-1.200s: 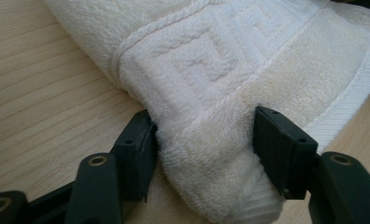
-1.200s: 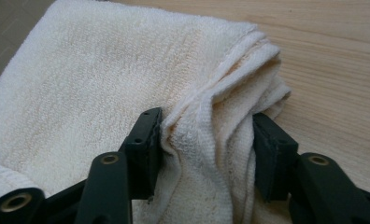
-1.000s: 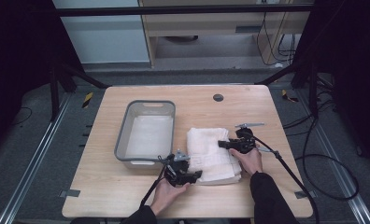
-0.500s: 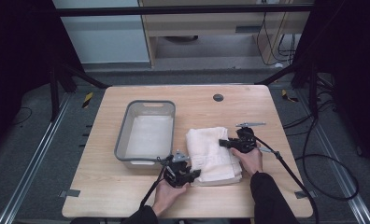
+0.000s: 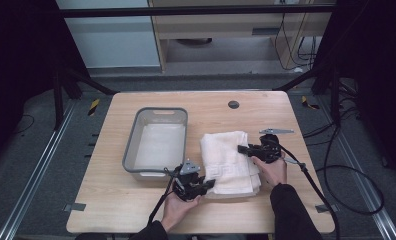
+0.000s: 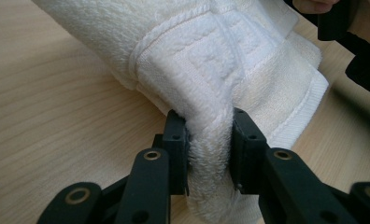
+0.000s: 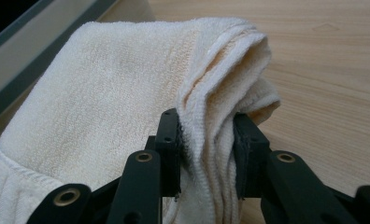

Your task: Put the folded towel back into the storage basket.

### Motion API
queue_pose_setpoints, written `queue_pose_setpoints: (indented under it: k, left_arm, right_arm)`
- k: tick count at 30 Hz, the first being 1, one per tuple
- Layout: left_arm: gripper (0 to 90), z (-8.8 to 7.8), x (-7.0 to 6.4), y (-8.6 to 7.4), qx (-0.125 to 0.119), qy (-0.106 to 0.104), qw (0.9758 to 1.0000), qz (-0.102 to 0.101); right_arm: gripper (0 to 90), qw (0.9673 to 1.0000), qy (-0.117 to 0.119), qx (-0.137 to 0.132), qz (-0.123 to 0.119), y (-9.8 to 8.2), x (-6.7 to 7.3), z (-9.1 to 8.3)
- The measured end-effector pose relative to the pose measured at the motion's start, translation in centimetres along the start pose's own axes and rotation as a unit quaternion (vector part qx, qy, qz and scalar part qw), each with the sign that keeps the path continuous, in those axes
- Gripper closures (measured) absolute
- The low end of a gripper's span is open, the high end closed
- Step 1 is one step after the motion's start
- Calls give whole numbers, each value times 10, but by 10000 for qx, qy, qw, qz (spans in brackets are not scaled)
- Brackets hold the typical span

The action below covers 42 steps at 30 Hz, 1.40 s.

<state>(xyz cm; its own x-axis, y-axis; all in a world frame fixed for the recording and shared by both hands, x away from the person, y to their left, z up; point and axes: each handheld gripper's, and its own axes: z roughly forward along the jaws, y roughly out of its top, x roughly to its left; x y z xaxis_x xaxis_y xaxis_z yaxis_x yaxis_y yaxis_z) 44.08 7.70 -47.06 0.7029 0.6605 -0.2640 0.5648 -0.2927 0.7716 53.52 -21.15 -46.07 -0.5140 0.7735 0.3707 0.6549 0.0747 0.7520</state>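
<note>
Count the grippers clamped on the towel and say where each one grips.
2. The left gripper pinches the folded white towel at its near corner, beside the grey bin; the right gripper pinches its layered right edge. Nothing else appears to hold it.

I saw a grey plastic tub (image 5: 158, 145) sitting empty on the left half of the wooden table (image 5: 111, 200), its long side running away from me. A small dark round disc (image 5: 233, 104) lay near the table's far edge. A flat grey metal piece (image 5: 276, 131) rested towards the right edge. Black cables (image 5: 356, 170) trailed over the grey floor beside the table.
</note>
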Motion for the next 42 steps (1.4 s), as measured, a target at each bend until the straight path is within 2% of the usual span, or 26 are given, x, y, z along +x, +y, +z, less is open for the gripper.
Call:
queue_pose_setpoints:
  k: [15, 42]
  left_arm:
    - [706, -23, -8, 15, -354, 4, 9992, 198]
    - [707, -52, -11, 33, -691, 22, 9969, 367]
  right_arm:
    - [680, 9988, 64, -457, -175, 15, 17, -26]
    - [679, 9950, 54, -884, -463, 35, 41, -43]
